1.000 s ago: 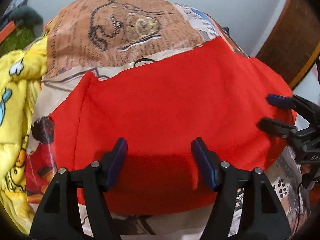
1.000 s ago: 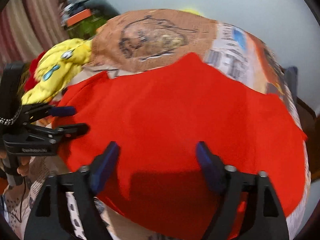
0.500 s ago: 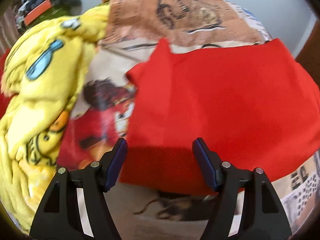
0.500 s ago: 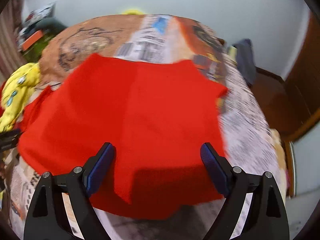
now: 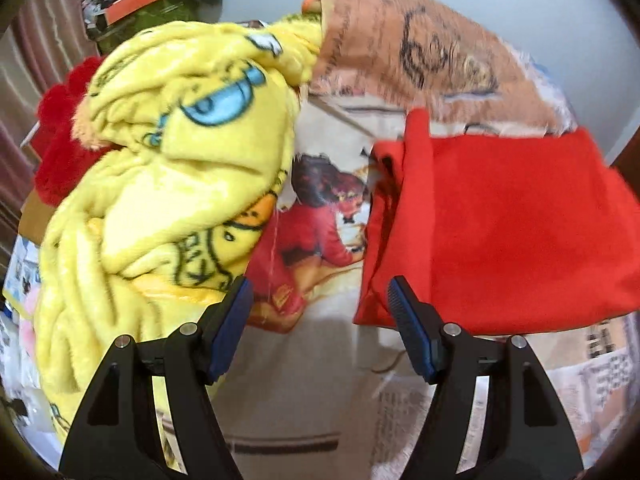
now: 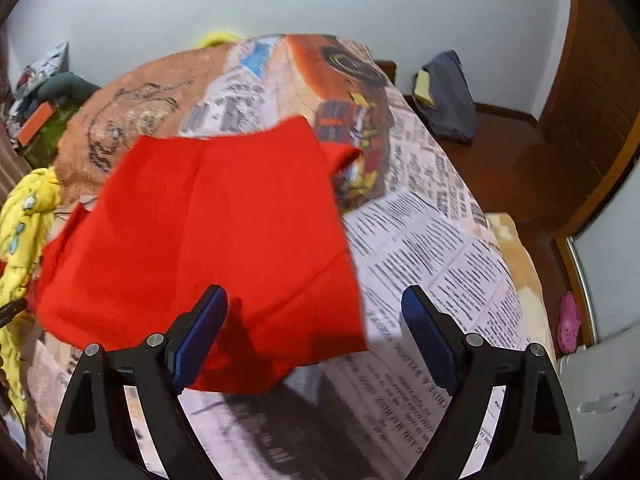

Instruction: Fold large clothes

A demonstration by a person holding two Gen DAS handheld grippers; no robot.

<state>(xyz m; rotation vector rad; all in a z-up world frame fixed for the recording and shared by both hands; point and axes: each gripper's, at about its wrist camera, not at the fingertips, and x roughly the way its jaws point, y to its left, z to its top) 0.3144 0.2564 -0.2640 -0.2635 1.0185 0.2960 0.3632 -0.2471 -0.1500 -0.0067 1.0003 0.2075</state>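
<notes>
Left wrist view: low and close over the bed's left part. Right wrist view: higher, facing the far wall. Shared: red garment [image 5: 512, 232] [image 6: 208, 240], at right and centre-left respectively.

**Cloth, plush, plastic and wood**

The red garment [image 6: 208, 236] is matt, smooth woven cloth with soft creases. Under it, the bed sheet [image 6: 436, 240] is thin printed cloth, flat and dull. Left of the garment, the yellow blanket [image 5: 168, 184] looks thick, fuzzy and plush. The left gripper [image 5: 320, 320] and right gripper [image 6: 314, 332] are matt black plastic with small shiny metal pins; their fingers [image 5: 408, 320] carry ribbed blue pads. Right of the bed, the floor [image 6: 520, 160] is glossy brown wood.
</notes>
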